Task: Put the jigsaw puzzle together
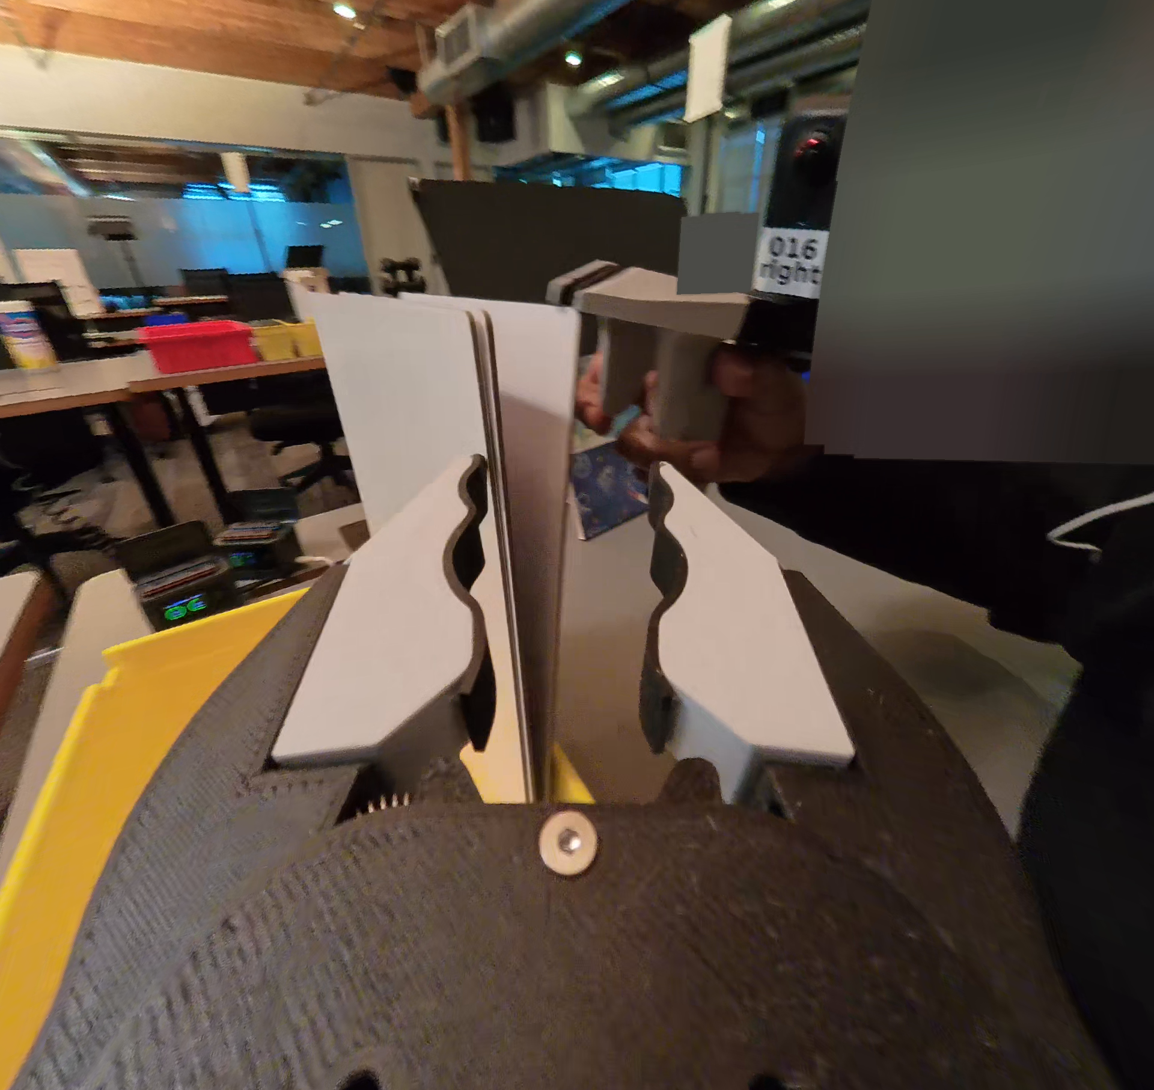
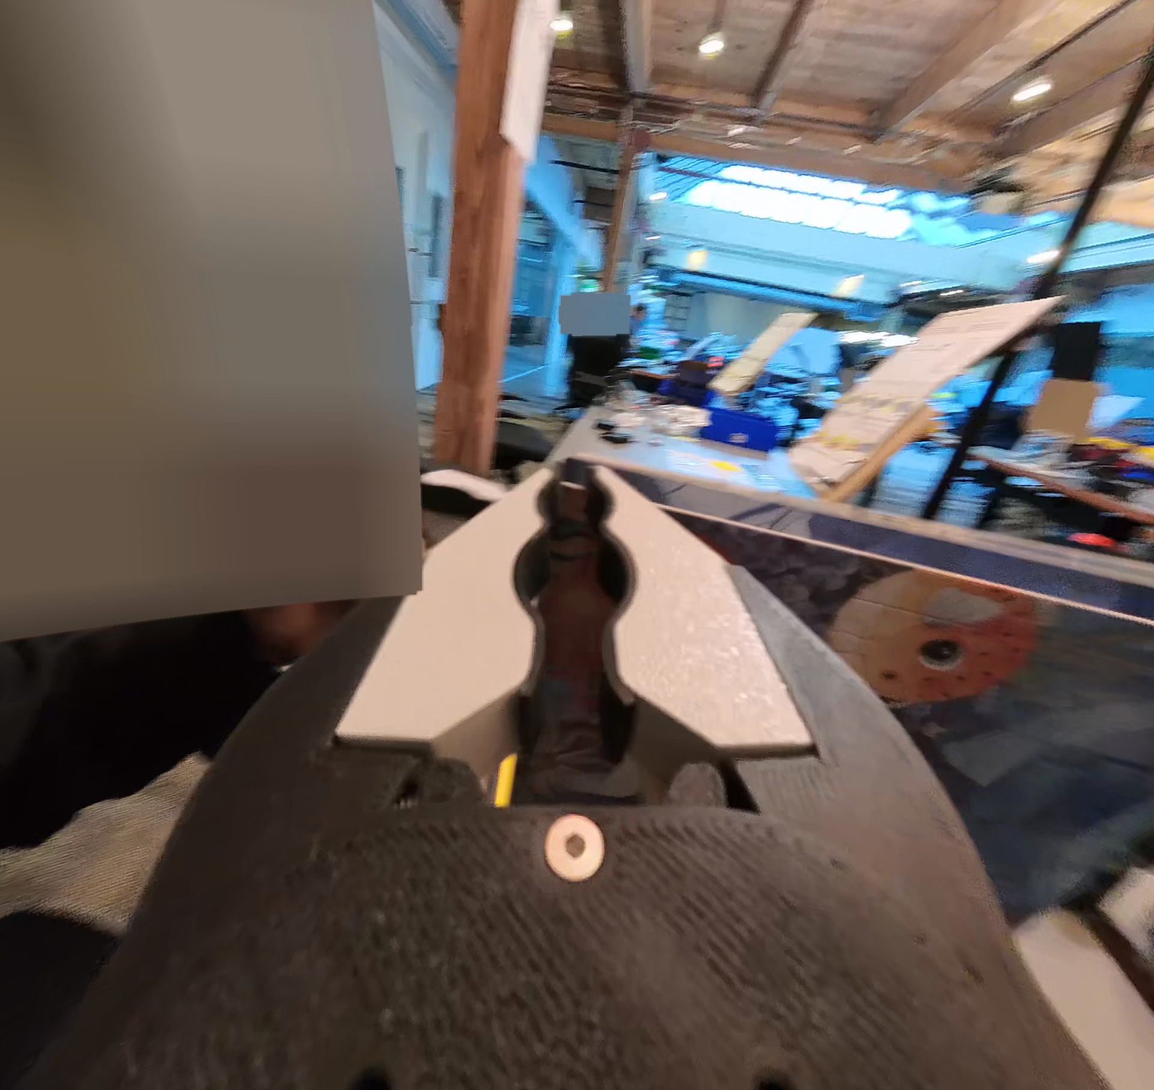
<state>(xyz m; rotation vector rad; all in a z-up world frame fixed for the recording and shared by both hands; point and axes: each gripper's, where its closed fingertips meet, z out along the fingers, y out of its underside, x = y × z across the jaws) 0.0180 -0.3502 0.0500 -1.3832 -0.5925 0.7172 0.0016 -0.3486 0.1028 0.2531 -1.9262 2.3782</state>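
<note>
the board (image 1: 537, 435) stands on edge in the air: right gripper (image 2: 577, 485) pinches its top edge, left gripper (image 1: 565, 479) gapes around it. thin, stiff, light, probably slippery; best held by the rim.

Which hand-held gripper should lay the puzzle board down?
Probably the right hand-held gripper: it is shut on the puzzle board. The left hand-held gripper is open, fingers either side of it.
</note>
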